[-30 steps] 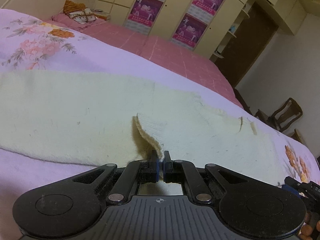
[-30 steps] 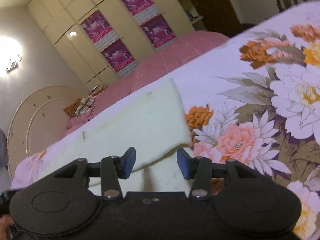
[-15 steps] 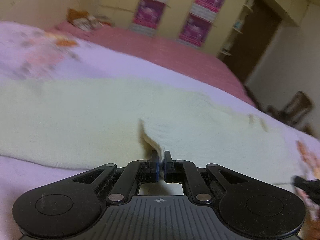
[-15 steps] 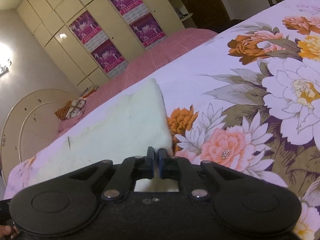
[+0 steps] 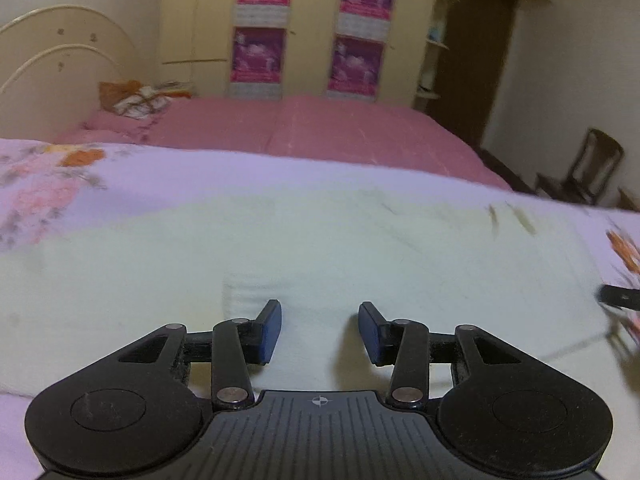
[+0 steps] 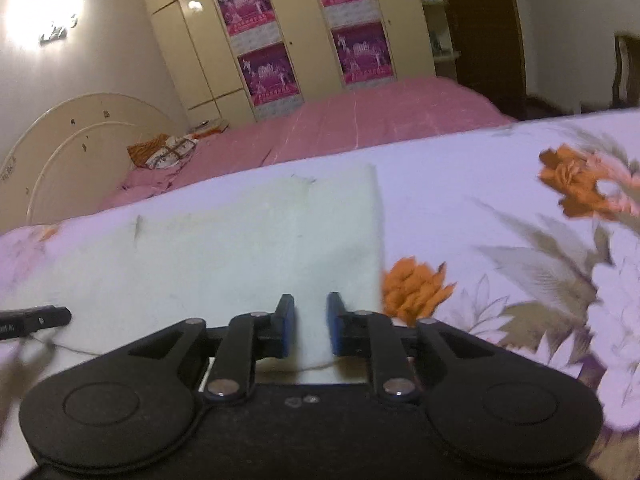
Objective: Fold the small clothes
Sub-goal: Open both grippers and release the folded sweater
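Note:
A cream knitted garment [image 5: 320, 240] lies flat across the floral bedspread [image 5: 48, 184]. My left gripper [image 5: 319, 330] is open and empty, low over the garment's near part, with a small ribbed fold [image 5: 244, 296] just left of its fingers. In the right wrist view the garment [image 6: 240, 240] ends in a straight right edge. My right gripper [image 6: 310, 330] is open with a narrow gap, empty, over the garment's near right corner. The tip of the right gripper [image 5: 618, 298] shows in the left view, and the left gripper's tip [image 6: 36, 318] in the right view.
The floral bedspread [image 6: 520, 240] continues to the right with orange and pink flowers. Behind lies a pink bed [image 5: 320, 128] with a cream headboard [image 5: 52, 56] and a pillow [image 5: 136, 100]. Wardrobes with purple posters [image 5: 312, 28], a dark door [image 5: 476, 60] and a wooden chair [image 5: 580, 172] stand beyond.
Both grippers were shut on the garment's edge and have opened, letting it drop flat. The raised flap by the left gripper now lies down. Both views have tilted up and shifted.

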Action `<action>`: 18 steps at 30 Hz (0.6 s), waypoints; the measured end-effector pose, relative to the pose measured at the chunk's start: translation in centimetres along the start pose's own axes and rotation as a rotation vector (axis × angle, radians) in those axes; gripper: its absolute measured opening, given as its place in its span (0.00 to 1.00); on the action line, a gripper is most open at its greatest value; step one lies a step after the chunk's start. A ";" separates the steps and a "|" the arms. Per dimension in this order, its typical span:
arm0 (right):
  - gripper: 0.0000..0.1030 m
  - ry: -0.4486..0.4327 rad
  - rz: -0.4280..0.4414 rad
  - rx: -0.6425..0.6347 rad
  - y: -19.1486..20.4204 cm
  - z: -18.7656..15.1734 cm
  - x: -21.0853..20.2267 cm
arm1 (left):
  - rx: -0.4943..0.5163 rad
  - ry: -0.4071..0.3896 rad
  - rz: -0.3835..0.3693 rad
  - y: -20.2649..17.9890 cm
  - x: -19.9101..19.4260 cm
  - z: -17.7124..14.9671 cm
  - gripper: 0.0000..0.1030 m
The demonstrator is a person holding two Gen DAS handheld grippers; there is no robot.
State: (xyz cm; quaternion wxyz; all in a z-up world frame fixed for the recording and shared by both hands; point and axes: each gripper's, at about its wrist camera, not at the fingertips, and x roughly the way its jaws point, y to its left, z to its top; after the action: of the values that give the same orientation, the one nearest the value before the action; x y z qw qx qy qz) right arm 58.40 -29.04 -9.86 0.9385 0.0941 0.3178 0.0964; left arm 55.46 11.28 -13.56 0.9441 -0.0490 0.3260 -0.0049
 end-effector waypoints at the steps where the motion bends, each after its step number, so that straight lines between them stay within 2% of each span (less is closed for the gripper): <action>1: 0.13 -0.017 -0.025 0.006 -0.4 0.5 -0.3 | 0.012 -0.010 0.013 0.0 0.1 0.4 0.42; 3: 0.24 -0.071 -0.051 -0.034 0.0 1.4 -0.3 | 0.034 0.000 0.004 -0.6 1.0 1.1 0.42; 4: 0.26 -0.074 -0.041 -0.042 0.2 2.0 0.2 | 0.045 -0.004 -0.003 -1.1 1.2 1.4 0.42; 8: 0.24 -0.053 -0.007 -0.046 1.7 4.5 3.8 | 0.080 0.014 0.005 -2.8 2.5 1.8 0.42; 11: 0.20 0.000 -0.087 -0.094 1.2 4.9 6.2 | 0.061 0.001 -0.002 -1.6 2.3 1.5 0.46; 13: 0.19 -0.009 -0.091 -0.084 0.1 4.7 5.9 | 0.061 -0.008 -0.001 -0.7 1.5 1.2 0.48; 14: 0.20 -0.006 -0.089 -0.086 0.1 4.7 5.5 | 0.063 -0.020 0.024 -0.1 0.6 1.0 0.52; 15: 0.22 -0.013 -0.093 -0.101 0.4 4.7 4.8 | 0.064 -0.041 0.052 0.4 -0.3 0.6 0.74; 16: 0.30 -0.030 -0.094 -0.121 0.8 4.6 3.9 | 0.060 -0.063 0.082 1.3 -1.4 0.0 0.84; 17: 0.35 -0.047 -0.081 -0.133 0.9 4.2 3.0 | 0.050 -0.075 0.099 2.7 -2.6 -0.6 0.84; 18: 0.35 -0.060 -0.064 -0.140 0.9 3.8 2.0 | 0.033 -0.073 0.108 4.1 -3.5 -1.2 0.84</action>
State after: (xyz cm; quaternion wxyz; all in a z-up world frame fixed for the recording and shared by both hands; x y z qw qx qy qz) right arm 62.18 -28.13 -7.82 0.9545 0.0210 0.2849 0.0855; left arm 51.90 15.35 -12.76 0.9550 -0.0158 0.2933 0.0425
